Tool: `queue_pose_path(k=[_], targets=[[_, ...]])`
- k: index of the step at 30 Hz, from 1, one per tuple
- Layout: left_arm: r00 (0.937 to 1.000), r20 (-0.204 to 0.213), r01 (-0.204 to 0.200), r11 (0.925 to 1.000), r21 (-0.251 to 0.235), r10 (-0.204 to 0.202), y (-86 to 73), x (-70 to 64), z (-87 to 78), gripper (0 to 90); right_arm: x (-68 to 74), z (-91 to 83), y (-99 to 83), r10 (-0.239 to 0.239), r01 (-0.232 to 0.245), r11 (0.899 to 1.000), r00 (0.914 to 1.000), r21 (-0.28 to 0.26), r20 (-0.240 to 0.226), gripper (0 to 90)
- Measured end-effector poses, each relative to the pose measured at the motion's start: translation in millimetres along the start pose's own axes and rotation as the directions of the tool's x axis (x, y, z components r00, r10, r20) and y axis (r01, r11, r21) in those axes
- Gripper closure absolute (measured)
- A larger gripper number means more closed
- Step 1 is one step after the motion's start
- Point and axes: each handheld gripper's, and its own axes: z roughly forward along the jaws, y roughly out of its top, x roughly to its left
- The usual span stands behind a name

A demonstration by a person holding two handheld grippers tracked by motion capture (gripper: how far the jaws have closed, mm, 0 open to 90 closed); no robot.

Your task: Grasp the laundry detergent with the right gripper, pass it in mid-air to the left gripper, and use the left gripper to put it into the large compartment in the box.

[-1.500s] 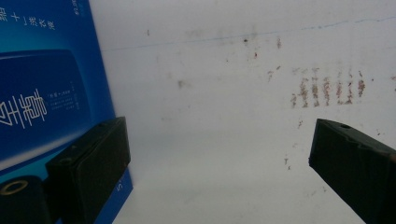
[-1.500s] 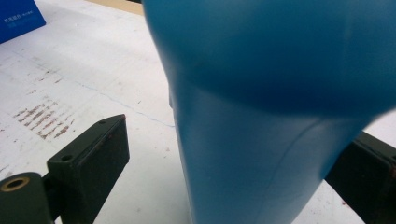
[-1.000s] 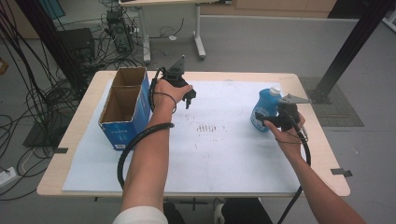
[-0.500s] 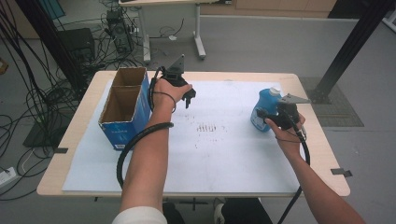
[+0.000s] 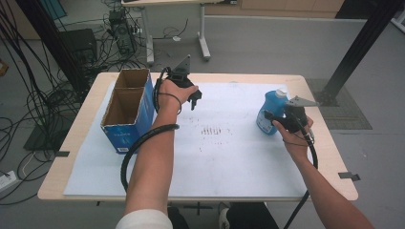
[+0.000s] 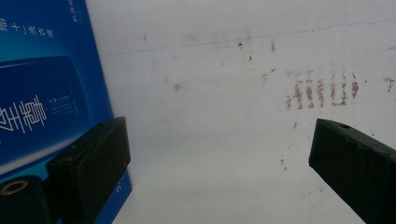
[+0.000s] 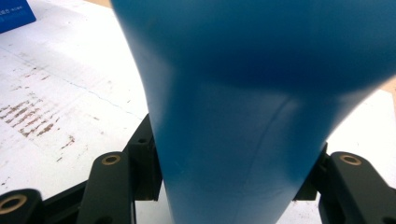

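Two jaws of my right gripper (image 5: 276, 123) clasp the upright bottle (image 5: 268, 110); the box (image 5: 125, 110) lies at nine o'clock, nearer my released left gripper (image 5: 195, 98).

A blue cardboard box (image 5: 128, 110) with two open compartments stands on the tabletop (image 5: 76, 143). A white sheet (image 5: 224, 157) spreads out from the box's foot and covers most of the wood; rows of brownish smudges (image 5: 213, 130) mark it some way from the box. Beyond the box, on the grey floor (image 5: 267, 43), lie tangled black cables (image 5: 43, 102), a dark case (image 5: 79, 45) and the legs of another desk (image 5: 203, 33)
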Motion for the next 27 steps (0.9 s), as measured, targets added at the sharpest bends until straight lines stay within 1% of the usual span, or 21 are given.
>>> queue_pose_path(k=[7, 11, 13, 15, 27], targets=[[1.0000, 0.000, -0.001, 1.0000, -0.001, 0.001, -0.3, 0.0, -0.7, 5.8, -0.3, 0.0, 0.1, -0.002, 0.002, 1.000, 1.0000, 0.001, -0.002, 42.8], [1.0000, 0.001, 0.005, 1.0000, -0.003, -0.005, -1.0, 0.1, -0.4, 5.8, -0.3, -0.1, 0.1, -0.003, 0.003, 1.000, 1.0000, 0.001, -0.002, 42.9], [1.0000, 0.000, -0.001, 1.0000, -0.001, 0.001, -1.2, 1.4, -0.9, 5.8, -0.2, -0.1, 0.1, -0.004, 0.004, 1.000, 1.0000, 0.001, -0.001, 43.0], [1.0000, 0.001, 0.005, 1.0000, -0.002, -0.005, -1.6, 1.6, -1.0, 5.8, 0.0, -0.2, 0.4, -0.006, 0.006, 1.000, 1.0000, 0.003, -0.001, 43.1], [1.0000, 0.001, 0.007, 0.9999, -0.007, -0.007, -2.2, 1.7, -2.7, 5.8, 0.1, -0.2, 0.5, -0.014, 0.014, 1.000, 0.9999, 0.004, -0.002, 43.4]])
